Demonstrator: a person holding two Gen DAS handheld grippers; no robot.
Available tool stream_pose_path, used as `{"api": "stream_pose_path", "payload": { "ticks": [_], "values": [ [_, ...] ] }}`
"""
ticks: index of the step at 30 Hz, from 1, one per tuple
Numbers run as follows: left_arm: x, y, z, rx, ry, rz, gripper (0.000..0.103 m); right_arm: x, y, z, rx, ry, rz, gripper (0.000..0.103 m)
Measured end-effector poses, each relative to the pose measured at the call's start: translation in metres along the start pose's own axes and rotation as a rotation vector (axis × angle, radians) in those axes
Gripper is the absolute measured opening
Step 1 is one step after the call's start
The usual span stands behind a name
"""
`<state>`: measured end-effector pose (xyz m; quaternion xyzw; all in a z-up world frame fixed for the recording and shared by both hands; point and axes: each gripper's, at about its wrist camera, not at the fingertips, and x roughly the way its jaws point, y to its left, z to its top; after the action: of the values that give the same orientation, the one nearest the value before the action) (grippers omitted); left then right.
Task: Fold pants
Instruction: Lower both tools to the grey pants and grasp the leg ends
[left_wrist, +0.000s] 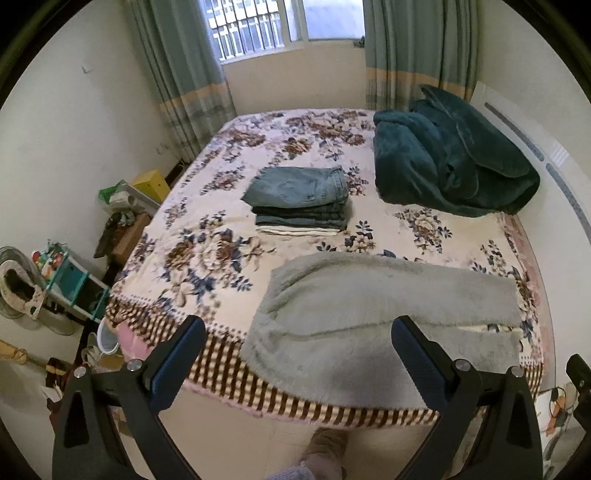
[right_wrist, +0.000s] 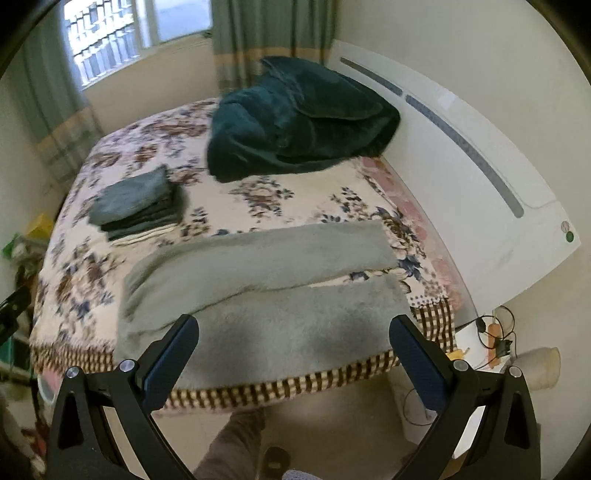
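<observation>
Fluffy grey-green pants (left_wrist: 373, 325) (right_wrist: 266, 295) lie spread flat at the near edge of the floral bed (left_wrist: 207, 236) (right_wrist: 258, 199), waistband to the left, two legs running right with a narrow gap between them. The near leg hangs slightly over the bed's edge. My left gripper (left_wrist: 299, 332) hovers open in front of the waist end, above the bed edge, touching nothing. Wide open too, my right gripper (right_wrist: 295, 332) hangs over the near leg without holding it.
A stack of folded jeans and pants (left_wrist: 299, 199) (right_wrist: 140, 203) sits mid-bed. A dark teal blanket (left_wrist: 450, 158) (right_wrist: 299, 118) is heaped by the white headboard (right_wrist: 461, 147). Clutter and a fan (left_wrist: 22, 288) crowd the floor at left; a nightstand with cables (right_wrist: 491, 339) stands right.
</observation>
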<state>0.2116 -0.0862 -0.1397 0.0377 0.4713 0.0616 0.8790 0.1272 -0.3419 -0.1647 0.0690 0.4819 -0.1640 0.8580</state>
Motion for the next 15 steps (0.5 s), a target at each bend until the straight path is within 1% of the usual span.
{"api": "stream_pose_path", "payload": {
  "ticks": [3, 6, 7, 9, 10, 12, 13, 15],
  "values": [
    [0.04, -0.013, 0.024, 0.004, 0.023, -0.006, 0.103, 0.058, -0.005, 0.034, 0.055, 0.028, -0.03, 0.103],
    [0.087, -0.022, 0.051, -0.013, 0.069, -0.013, 0.103, 0.122, -0.012, 0.066, 0.119, 0.069, -0.043, 0.103],
    [0.109, -0.024, 0.061, -0.023, 0.091, -0.005, 0.103, 0.144, -0.015, 0.077, 0.137, 0.089, -0.05, 0.103],
    [0.149, -0.027, 0.076, -0.055, 0.151, -0.003, 0.103, 0.197, -0.023, 0.101, 0.195, 0.148, -0.062, 0.103],
    [0.17, -0.028, 0.081, -0.081, 0.185, -0.003, 0.103, 0.219, -0.025, 0.11, 0.22, 0.171, -0.065, 0.103],
    [0.218, -0.026, 0.091, -0.15, 0.264, -0.001, 0.103, 0.276, -0.033, 0.129, 0.28, 0.236, -0.064, 0.103],
    [0.239, -0.027, 0.094, -0.18, 0.295, 0.007, 0.103, 0.292, -0.035, 0.132, 0.297, 0.251, -0.066, 0.103],
    [0.281, -0.028, 0.098, -0.225, 0.353, 0.036, 0.103, 0.348, -0.041, 0.145, 0.342, 0.296, -0.073, 0.103]
  ]
}}
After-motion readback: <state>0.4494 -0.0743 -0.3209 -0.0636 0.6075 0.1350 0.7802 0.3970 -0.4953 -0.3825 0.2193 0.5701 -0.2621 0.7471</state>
